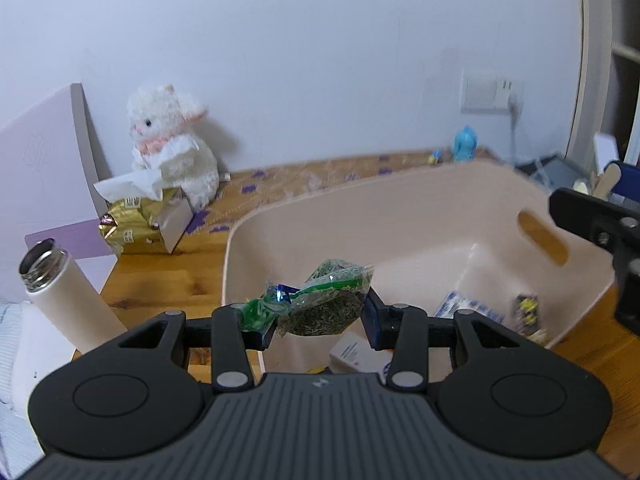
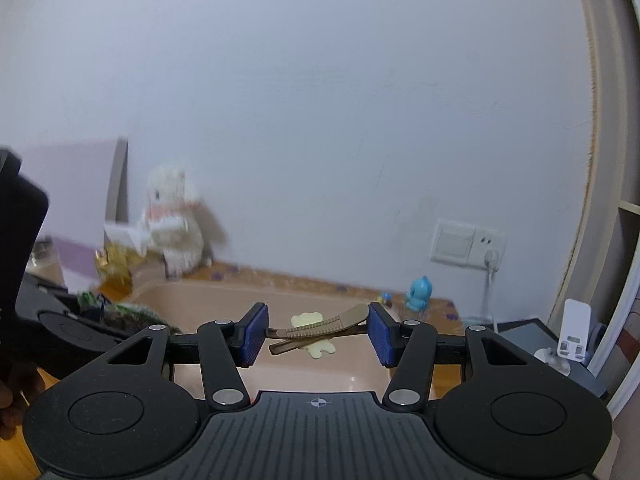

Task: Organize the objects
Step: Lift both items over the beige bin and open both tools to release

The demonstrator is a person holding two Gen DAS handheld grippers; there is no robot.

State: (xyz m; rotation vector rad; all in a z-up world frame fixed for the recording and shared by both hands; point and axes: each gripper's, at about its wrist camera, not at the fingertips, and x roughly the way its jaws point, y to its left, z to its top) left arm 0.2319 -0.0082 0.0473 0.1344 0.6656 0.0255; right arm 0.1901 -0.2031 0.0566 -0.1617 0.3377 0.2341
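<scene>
**Both grippers loaded above the pink bin**

In the left wrist view, the left gripper (image 1: 320, 316) sits at lower centre with its fingers clenched on a clear bag of dried green leaves (image 1: 320, 304), held over the near rim of a pink bin (image 1: 400, 200). The bin fills the middle and right of the frame and stands on a wooden worktop (image 1: 160, 280). On the bin's floor, below and right of the bag, lie a small white box (image 1: 356, 354), a blue-and-white packet (image 1: 468, 308) and a dark yellow-marked packet (image 1: 528, 312). At the right edge, part of the other gripper juts in over the bin's handle slot.

To the left of the bin, an open white bottle (image 1: 60, 292) leans at the lower left. Behind it sits a gold tissue pack (image 1: 136, 228), and a white plush toy (image 1: 172, 144) rests against the wall in the upper left. A small blue figure (image 1: 465, 144) stands by the wall at upper right, below a wall socket (image 1: 490, 94).

In the right wrist view, the right gripper (image 2: 318, 330) grasps a brown hair clip (image 2: 320, 330) with a pale yellow charm, spanning crosswise between the blue pads, above the bin's interior. A white phone stand (image 2: 574, 332) sits at the far right.
</scene>
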